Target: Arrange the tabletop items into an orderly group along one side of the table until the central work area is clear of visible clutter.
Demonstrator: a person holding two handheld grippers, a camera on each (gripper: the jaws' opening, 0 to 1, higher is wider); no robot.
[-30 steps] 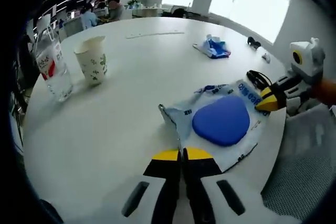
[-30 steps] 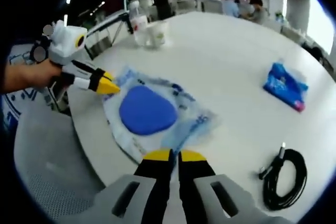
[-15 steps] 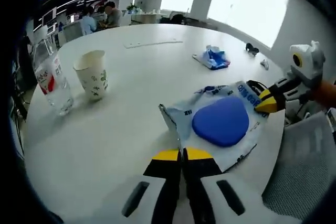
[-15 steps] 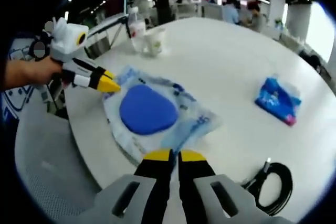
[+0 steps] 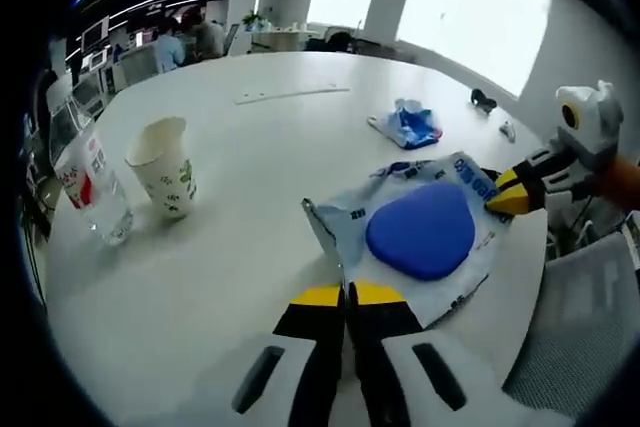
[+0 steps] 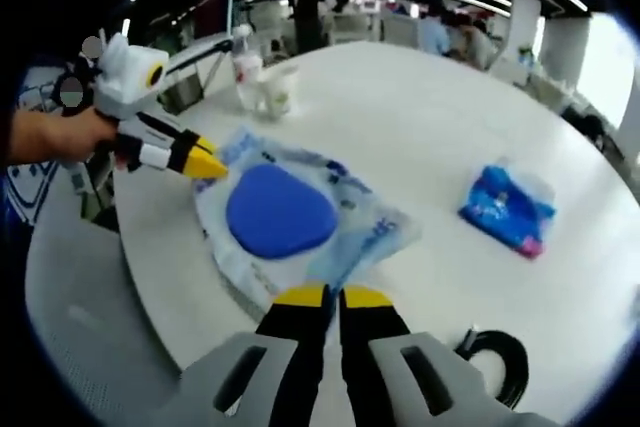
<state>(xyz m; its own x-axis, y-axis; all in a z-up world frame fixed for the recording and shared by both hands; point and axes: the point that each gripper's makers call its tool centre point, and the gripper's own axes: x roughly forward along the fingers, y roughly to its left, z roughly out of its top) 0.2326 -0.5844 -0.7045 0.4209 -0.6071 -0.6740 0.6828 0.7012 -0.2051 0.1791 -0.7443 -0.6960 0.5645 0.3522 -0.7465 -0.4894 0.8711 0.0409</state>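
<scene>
both claws (image 5: 347, 294) (image 6: 332, 296) on blue packet (image 5: 420, 230)

light: bright daylight, blown-out windows (image 5: 470, 7) | edges: fisheye-bent, soft | shadows: faint

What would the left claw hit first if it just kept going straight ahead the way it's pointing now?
The left claw is shut on the edge of the clear plastic bag holding the blue pad. Straight on it would push into that bag; beyond it, only bare table shows, though depth is uncertain.
</scene>
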